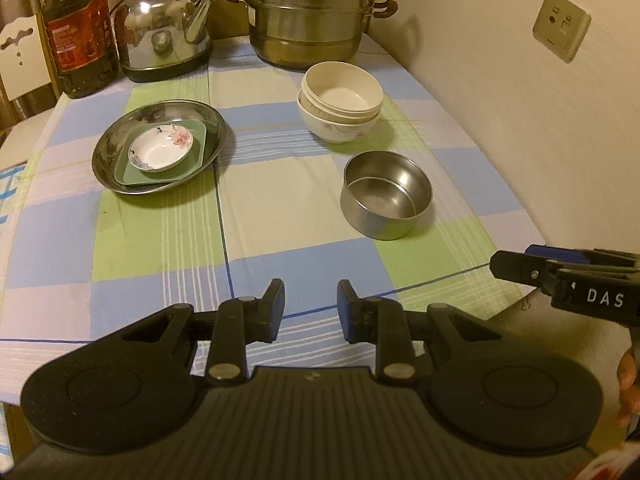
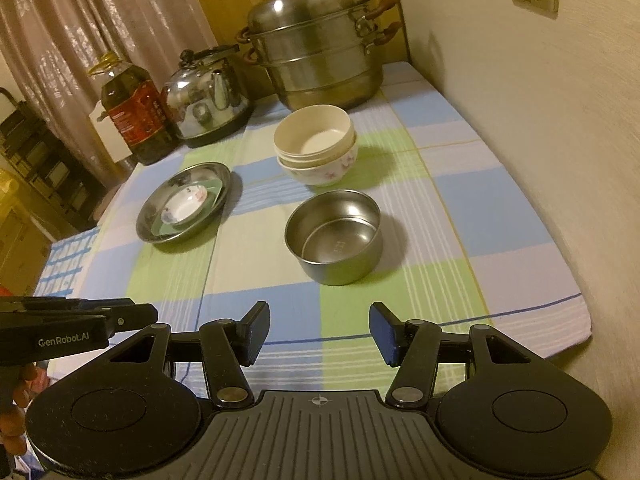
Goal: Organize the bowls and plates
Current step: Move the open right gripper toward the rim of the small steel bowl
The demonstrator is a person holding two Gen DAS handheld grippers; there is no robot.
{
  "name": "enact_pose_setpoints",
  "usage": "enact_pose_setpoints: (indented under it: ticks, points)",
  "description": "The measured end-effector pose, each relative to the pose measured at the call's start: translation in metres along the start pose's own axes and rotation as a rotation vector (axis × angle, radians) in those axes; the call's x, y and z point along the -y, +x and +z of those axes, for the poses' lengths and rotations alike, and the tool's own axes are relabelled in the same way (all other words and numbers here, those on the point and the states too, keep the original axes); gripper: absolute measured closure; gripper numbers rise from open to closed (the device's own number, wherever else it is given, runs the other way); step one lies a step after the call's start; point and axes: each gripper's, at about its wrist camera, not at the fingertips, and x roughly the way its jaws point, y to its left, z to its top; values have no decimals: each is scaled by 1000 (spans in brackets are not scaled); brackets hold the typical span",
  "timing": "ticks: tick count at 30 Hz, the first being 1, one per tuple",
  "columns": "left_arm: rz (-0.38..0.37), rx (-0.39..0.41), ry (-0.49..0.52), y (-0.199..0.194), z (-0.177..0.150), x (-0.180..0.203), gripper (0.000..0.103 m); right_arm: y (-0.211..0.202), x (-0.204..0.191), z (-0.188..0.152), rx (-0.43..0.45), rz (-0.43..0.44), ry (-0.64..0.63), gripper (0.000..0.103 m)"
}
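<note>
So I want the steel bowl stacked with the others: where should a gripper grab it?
Probably by the rim of the steel bowl, from above on its near side, one finger inside the wall and one outside. It stands upright, open and apart from the bowl stack. The right gripper looks closest.

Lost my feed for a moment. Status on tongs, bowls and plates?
Left tongs and right tongs open, empty, over near table edge. Steel bowl alone; ceramic bowls stacked; saucer on green plate in steel plate. Path clear.
</note>
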Motion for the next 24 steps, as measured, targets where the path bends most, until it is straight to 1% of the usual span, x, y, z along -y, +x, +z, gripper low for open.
enact_pose_setpoints:
  ticks: [8, 16, 21, 24]
  points:
    - [20, 10, -7, -6, -9, 11, 78, -5, 4, -5, -21, -4, -21, 48]
    - [22, -20, -24, -2, -9, 12, 78, -2, 7, -8, -44, 9, -45, 48]
    - [7, -37, -6, 10, 1, 11, 78, 2, 10, -2, -42, 15, -19, 48]
    - [-21, -51, 3, 22, 9, 11, 78, 6, 14, 3, -43, 7, 7, 48]
